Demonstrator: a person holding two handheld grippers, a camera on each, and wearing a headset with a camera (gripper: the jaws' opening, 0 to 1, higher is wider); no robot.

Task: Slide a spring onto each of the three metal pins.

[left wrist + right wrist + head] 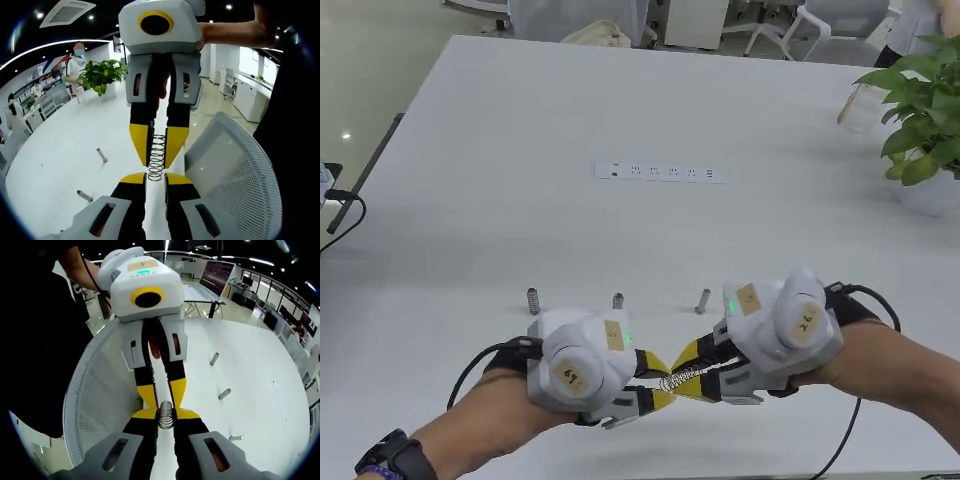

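Head view, and the two grippers meet nose to nose low over the white tabletop (pixel 520 140). The left gripper (pixel 658 384) and right gripper (pixel 694 372) both have their yellow tongs on one spring (pixel 676 380), which is held in the air between them. Beyond the spring three pins (pixel 618 300) stand in a row on the tabletop, well apart from it. The pin furthest left (pixel 533 300) looks thicker and ribbed, though it is too small to tell why. Further beyond the spring lies a strip (pixel 660 172), and far off to the right of it there's a plant (pixel 920 110).

Left gripper view now: the left gripper (pixel 155 176) rises from below, its tongs pinching the near end of the spring (pixel 157 159). The right gripper (pixel 158 142) comes down from above, and its tongs are closed along the spring's far coils. Left of the spring two pins (pixel 101 155) stand on the tabletop (pixel 60 150), and to its right is a mesh chair (pixel 235 170).

Right gripper view: the spring (pixel 166 416) is seen end-on, a ring of coils gripped between the right gripper's (pixel 166 414) tongs. The left gripper (pixel 162 395) reaches in from above, tongs pressed onto the spring's other end. Right of the spring, three pins (pixel 224 393) dot the tabletop (pixel 260 370), and left of it is the chair (pixel 100 395).
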